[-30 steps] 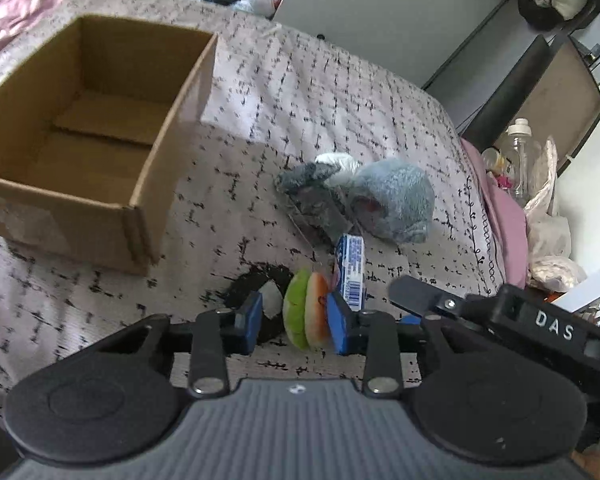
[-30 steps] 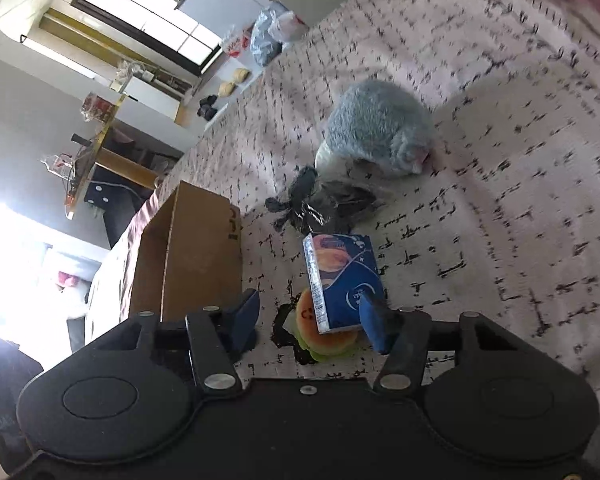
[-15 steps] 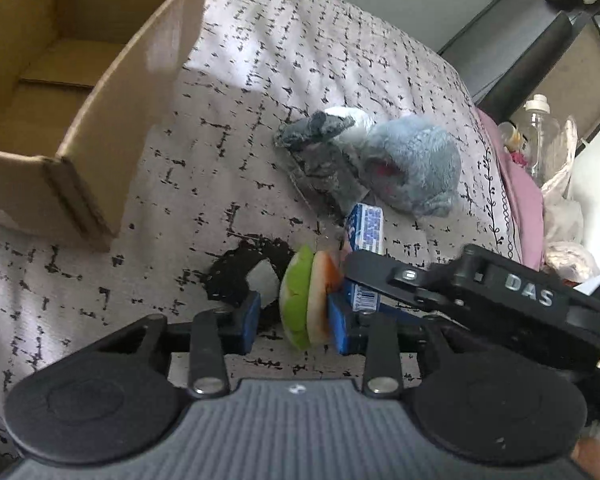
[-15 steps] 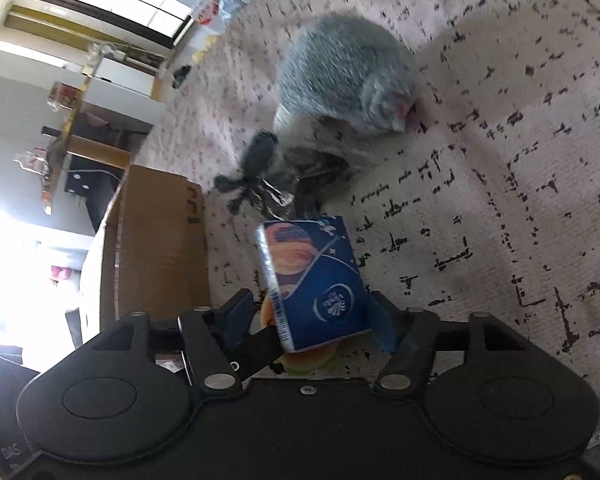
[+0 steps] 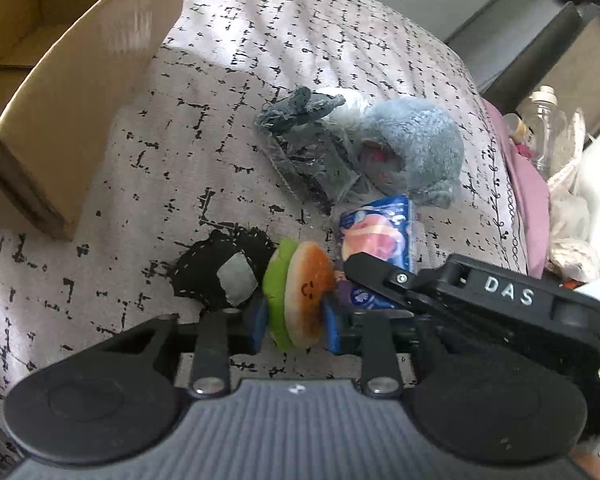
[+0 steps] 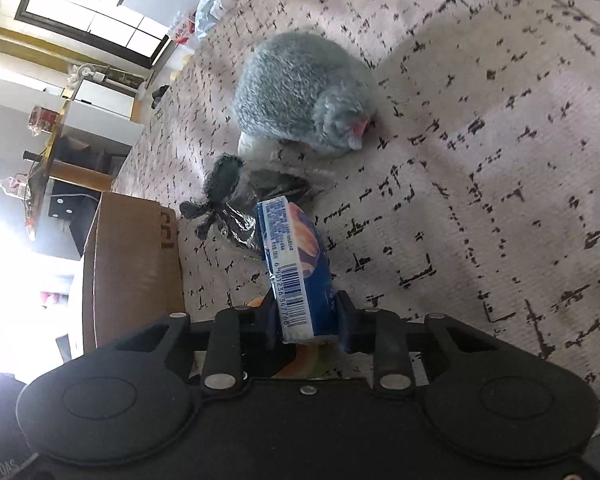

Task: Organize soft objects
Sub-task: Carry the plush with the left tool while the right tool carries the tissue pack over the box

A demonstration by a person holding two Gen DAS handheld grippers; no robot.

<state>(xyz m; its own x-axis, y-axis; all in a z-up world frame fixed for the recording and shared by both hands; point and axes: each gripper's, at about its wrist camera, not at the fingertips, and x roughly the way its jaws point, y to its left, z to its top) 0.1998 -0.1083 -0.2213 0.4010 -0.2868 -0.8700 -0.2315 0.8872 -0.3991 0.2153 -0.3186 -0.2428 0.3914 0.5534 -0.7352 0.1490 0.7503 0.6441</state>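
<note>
Bedspread (image 5: 260,60), pale with black dashes, fills the left wrist view. The left gripper (image 5: 294,320) is clamped on a burger plush (image 5: 304,292), its blue pads pressing the green and orange layers from both sides. Just behind the plush lies a black pouch (image 5: 216,272) with a grey patch. The right gripper (image 5: 400,280) reaches in from the right, marked DAS, holding a tissue pack (image 5: 380,232) just beside the burger. Further back a grey plush (image 5: 416,144) lies against a clear bag (image 5: 312,160) of dark cloth. A box (image 5: 80,72), cardboard and open-topped, stands at upper left.

In the right wrist view, the right gripper (image 6: 306,322) is closed on the tissue pack (image 6: 296,268), barcode side up, tilted over the bedspread (image 6: 480,160). The burger plush (image 6: 256,302) peeks out beneath. The clear bag (image 6: 236,208) and grey plush (image 6: 300,100) lie beyond; the box (image 6: 132,264) stands to the left.
</note>
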